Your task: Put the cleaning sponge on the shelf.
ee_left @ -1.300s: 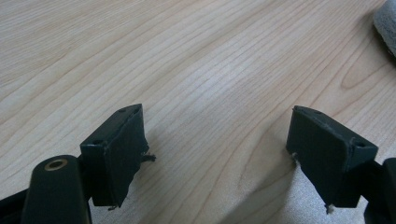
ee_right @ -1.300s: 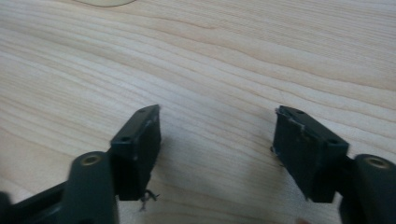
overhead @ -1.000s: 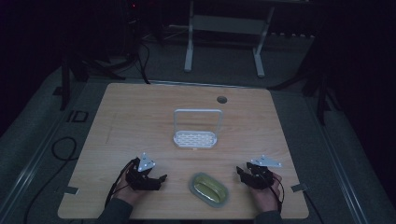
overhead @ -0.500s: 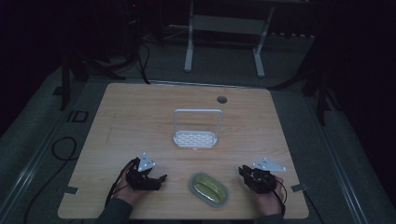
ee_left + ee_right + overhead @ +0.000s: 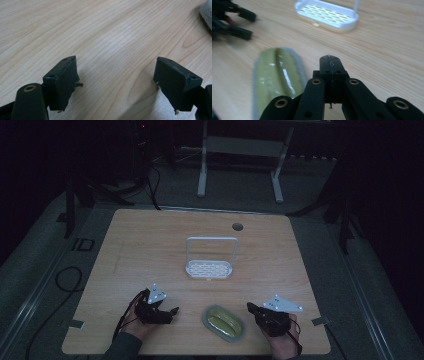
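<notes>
- Since a second ago: right claw (image 5: pixel 251 308) has shifted a little toward the near edge of the tabletop (image 5: pixel 150 245); its jaws have just been closing, nothing between them. Left claw (image 5: pixel 172 312), dish and rack sit where they were.
- Right claw now: jaws fully together, pads face to face, empty. In the right gripper view the tip (image 5: pixel 330 60) sits above bare wood, just right of the dish.
- Left claw: jaws wide apart, empty. Left gripper view shows both pads (image 5: pixel 65 82) hovering over bare wood grain, with the dish rim at the top right corner (image 5: pixel 207 11).
- Oval dish (image 5: pixel 223 322): grey rim, glossy yellow-green inside, flat on the tabletop near the front edge, between the two claws. Closer to the right claw, touched by neither.
- White slotted rack (image 5: pixel 208 268) with an upright wire hoop handle: mid-tabletop, well beyond the dish, apart from both claws.
- Round cable hole (image 5: pixel 237 226) in the tabletop near the far edge.
- Hands and sleeves come in from the bottom edge of the high view.
</notes>
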Motion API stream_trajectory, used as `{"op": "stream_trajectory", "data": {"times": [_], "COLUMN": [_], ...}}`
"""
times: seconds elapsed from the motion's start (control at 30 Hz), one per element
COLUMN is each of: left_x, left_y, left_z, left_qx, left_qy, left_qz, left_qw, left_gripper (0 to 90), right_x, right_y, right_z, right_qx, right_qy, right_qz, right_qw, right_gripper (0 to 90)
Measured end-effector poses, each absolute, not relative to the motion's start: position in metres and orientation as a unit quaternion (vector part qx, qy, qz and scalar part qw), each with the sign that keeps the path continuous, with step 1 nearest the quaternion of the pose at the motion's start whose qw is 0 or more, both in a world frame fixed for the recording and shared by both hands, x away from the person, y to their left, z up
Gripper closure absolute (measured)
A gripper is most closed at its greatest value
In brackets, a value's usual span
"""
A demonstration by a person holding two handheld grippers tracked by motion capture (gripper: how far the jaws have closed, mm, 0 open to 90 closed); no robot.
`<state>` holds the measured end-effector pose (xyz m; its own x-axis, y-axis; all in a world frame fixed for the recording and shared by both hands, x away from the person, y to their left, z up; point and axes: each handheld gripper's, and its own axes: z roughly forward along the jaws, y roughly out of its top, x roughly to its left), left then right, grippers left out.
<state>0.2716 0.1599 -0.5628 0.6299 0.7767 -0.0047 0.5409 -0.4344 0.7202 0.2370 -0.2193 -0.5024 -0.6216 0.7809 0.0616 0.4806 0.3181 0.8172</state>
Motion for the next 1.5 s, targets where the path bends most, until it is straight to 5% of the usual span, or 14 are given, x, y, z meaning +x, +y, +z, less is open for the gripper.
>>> {"op": "stream_trajectory", "data": {"times": [0.93,1.5], "left_x": [0.272,0.272], "left_y": [0.16,0.16], "left_z": [-0.563,-0.563], "left_qx": [0.83,0.83], "left_qy": [0.396,0.396], "left_qz": [0.166,0.166], "left_qw": [0.355,0.354], "left_gripper": [19.5,19.5], "right_x": [0.209,0.205], "right_y": [-0.152,-0.132], "right_z": [-0.508,-0.53], "right_qx": [0.306,0.295], "right_qy": [0.84,0.87], "right_qz": [0.433,0.377], "right_qw": [0.112,0.116], "right_gripper": [90.0,90.0]}}
